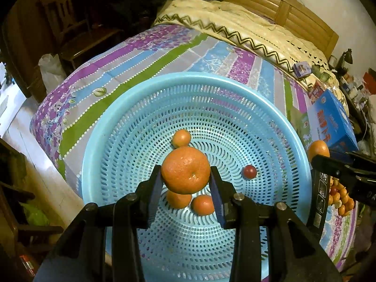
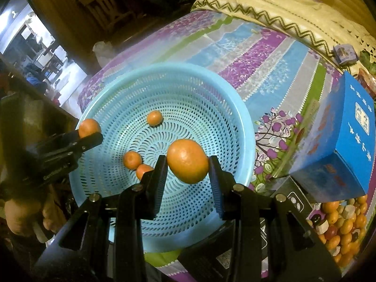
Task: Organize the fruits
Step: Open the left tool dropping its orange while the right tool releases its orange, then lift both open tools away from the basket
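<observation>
Left gripper (image 1: 185,179): the jaws are closed part-way upon a large mandarin (image 1: 185,169), which is clamped at its flanks by the blue pads (image 1: 157,188) and held above the centre of the basket. Right gripper (image 2: 188,171): the jaws are likewise closed upon an oval orange (image 2: 188,161), held above the near-right part of the basket floor.

Beneath both fruits a round light-blue plastic colander basket (image 1: 101,127) is seen, its wall and floor pierced by rings of short slots. On its floor three small mandarins are shown, one at the far side (image 1: 181,137) and two side by side near the centre (image 1: 179,197) (image 1: 203,204), with a small dark-red fruit (image 1: 249,171) lying apart to the right. The basket is set on a bed covered by a striped sheet (image 1: 131,63) of purple, blue, green and grey floral bands; a cream quilt (image 1: 225,21) edged in black zigzag is folded behind it, before a slatted wooden headboard (image 1: 289,11).

Just right of the basket rim a blue cardboard box (image 2: 347,141) is placed, and nearer the camera a heap of small mandarins (image 2: 340,225) mixed with other small pieces. Open sheet is left beyond the far rim and to the far left. A dark wooden chair (image 1: 70,25) is visible past the bed's left edge.
</observation>
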### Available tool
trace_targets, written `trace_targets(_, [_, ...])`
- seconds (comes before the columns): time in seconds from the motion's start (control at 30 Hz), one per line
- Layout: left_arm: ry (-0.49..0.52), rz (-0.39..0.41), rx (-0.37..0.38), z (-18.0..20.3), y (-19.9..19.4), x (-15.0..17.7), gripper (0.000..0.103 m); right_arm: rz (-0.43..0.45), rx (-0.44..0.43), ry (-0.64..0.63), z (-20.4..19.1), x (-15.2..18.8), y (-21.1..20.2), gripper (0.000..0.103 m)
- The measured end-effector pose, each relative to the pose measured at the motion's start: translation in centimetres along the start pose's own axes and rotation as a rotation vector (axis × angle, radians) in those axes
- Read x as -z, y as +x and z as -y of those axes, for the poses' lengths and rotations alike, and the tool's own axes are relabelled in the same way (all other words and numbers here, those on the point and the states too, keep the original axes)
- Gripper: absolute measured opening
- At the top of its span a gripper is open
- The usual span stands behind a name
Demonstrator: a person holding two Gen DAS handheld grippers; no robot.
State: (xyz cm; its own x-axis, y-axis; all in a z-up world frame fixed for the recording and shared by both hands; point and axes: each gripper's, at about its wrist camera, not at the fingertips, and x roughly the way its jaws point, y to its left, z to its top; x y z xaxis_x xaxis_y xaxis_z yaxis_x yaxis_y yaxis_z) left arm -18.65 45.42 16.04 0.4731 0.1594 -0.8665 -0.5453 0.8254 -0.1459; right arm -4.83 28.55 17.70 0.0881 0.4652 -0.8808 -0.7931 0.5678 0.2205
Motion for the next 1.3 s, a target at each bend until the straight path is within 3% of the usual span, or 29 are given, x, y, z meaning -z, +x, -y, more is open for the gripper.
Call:
trace_targets(0.2, [0.011, -0.014, -0.018, 0.1, 0.5, -0.1, 0.04, 0.006, 0.002, -0.001, 0.0, -0.2, 0.1, 0.037])
trace_targets(0.23, [0.015, -0.018, -0.024, 0.0, 0.7, -0.2, 0.044, 0.007, 0.002, -0.002, 0.0, -0.2, 0.1, 0.037])
trace_targets(0.27, [0.016, -0.018, -0.032, 0.0, 0.8, -0.2, 0.061, 0.007, 0.003, -0.003, 0.0, -0.3, 0.1, 0.037])
trace_targets(0.33, [0.015, -0.003, -0.036, 0.1, 0.7, -0.2, 0.077, 0.012, 0.004, -0.005, 0.1, -0.3, 0.0, 0.04])
trace_targets(0.4, [0.013, 0.006, -0.04, 0.1, 0.6, -0.2, 0.079, 0.021, 0.005, -0.003, 0.1, -0.3, -0.1, 0.049])
trace_targets(0.5, [0.001, 0.02, -0.052, 0.1, 0.5, -0.4, 0.087, 0.033, 0.009, -0.007, 0.1, -0.4, -0.3, 0.05])
trace_targets(0.8, [-0.096, 0.152, -0.279, -1.1, -1.1, -0.8, 0.095, 0.097, 0.006, -0.036, -0.5, 0.0, -2.1, 0.05])
trace_targets(0.9, [-0.071, 0.277, -0.444, -0.4, -3.1, -0.4, 0.096, 0.163, 0.009, -0.039, -0.7, 0.6, -3.9, 0.05])
trace_targets(0.93, [-0.061, 0.331, -0.486, 0.1, -4.0, -0.3, 0.102, 0.203, 0.021, -0.045, -0.8, 1.0, -4.9, 0.05])
trace_targets(1.0, [-0.036, 0.442, -0.532, 1.1, -5.8, 0.2, 0.103, 0.264, 0.031, -0.053, -1.0, 1.7, -6.4, 0.051])
trace_targets(1.1, [-0.026, 0.54, -0.465, 2.1, -8.0, 1.0, 0.103, 0.361, 0.091, -0.057, -1.4, 3.3, -9.2, 0.059])
trace_targets(1.2, [-0.03, 0.566, -0.408, 2.6, -9.1, 1.4, 0.103, 0.459, 0.193, -0.073, -1.7, 5.2, -11.7, 0.076])
trace_targets(1.3, [-0.039, 0.592, -0.347, 3.3, -10.5, 1.9, 0.103, 0.526, 0.276, -0.052, -1.1, 7.0, -13.6, 0.081])
